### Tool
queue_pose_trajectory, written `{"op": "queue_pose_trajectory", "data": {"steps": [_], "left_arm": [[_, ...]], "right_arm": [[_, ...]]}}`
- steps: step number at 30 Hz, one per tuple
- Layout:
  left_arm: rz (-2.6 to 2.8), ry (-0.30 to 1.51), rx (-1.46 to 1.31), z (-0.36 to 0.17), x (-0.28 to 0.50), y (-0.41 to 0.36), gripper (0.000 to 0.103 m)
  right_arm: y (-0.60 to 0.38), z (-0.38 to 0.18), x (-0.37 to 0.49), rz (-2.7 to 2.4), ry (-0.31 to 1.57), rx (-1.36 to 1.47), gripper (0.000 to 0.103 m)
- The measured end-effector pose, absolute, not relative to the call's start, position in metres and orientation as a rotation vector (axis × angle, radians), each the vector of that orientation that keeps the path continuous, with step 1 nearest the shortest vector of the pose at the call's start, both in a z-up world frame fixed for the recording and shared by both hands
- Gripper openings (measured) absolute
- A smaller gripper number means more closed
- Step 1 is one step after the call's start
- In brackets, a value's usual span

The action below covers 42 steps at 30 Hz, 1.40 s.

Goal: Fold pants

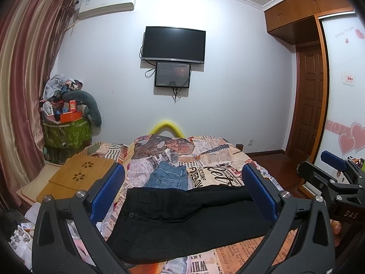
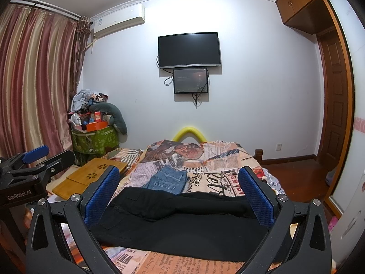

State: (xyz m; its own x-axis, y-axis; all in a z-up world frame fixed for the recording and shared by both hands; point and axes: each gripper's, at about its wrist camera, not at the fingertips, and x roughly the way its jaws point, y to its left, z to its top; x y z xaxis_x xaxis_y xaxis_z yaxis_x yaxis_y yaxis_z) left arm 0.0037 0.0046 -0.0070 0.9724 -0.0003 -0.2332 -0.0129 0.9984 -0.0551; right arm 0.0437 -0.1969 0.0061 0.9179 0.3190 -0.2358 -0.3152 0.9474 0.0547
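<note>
Black pants (image 1: pixel 182 219) lie flat across the bed, waist to the left, legs running right; they also show in the right wrist view (image 2: pixel 182 221). My left gripper (image 1: pixel 183 189) is open and empty, held above the pants, with blue pads (image 1: pixel 107 191) on either side. My right gripper (image 2: pixel 179 194) is open and empty above the same pants. The right gripper also shows in the left wrist view (image 1: pixel 337 171) at the right edge. The left gripper also shows in the right wrist view (image 2: pixel 34 162) at the left edge.
Folded blue jeans (image 1: pixel 168 177) lie on the newspaper-print bedspread (image 1: pixel 216 159) just beyond the black pants. A bamboo lap tray (image 1: pixel 77 175) sits at the bed's left. A cluttered green bin (image 1: pixel 66 132) stands by the curtains. A wardrobe (image 1: pixel 342 91) is on the right.
</note>
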Motion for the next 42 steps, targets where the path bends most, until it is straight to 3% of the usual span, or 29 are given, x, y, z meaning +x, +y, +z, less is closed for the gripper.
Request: {"op": "queue_pose_trajectory", "data": {"steps": [23, 36, 42], "left_arm": [[0.023, 0.254, -0.027, -0.015, 0.039, 0.015, 0.103], [0.048, 0.421, -0.017, -0.047, 0.162, 0.068, 0.103], [0.096, 0.573, -0.035, -0.094, 0.233, 0.103, 0.103]], "right_arm": [[-0.208, 0.000, 0.076, 0.289, 0.270, 0.005, 0.103], [-0.208, -0.040, 0.167, 0.295, 0.446, -0.052, 0.103], [-0.217, -0.075, 0.223, 0.329, 0.601, -0.042, 0.103]]}}
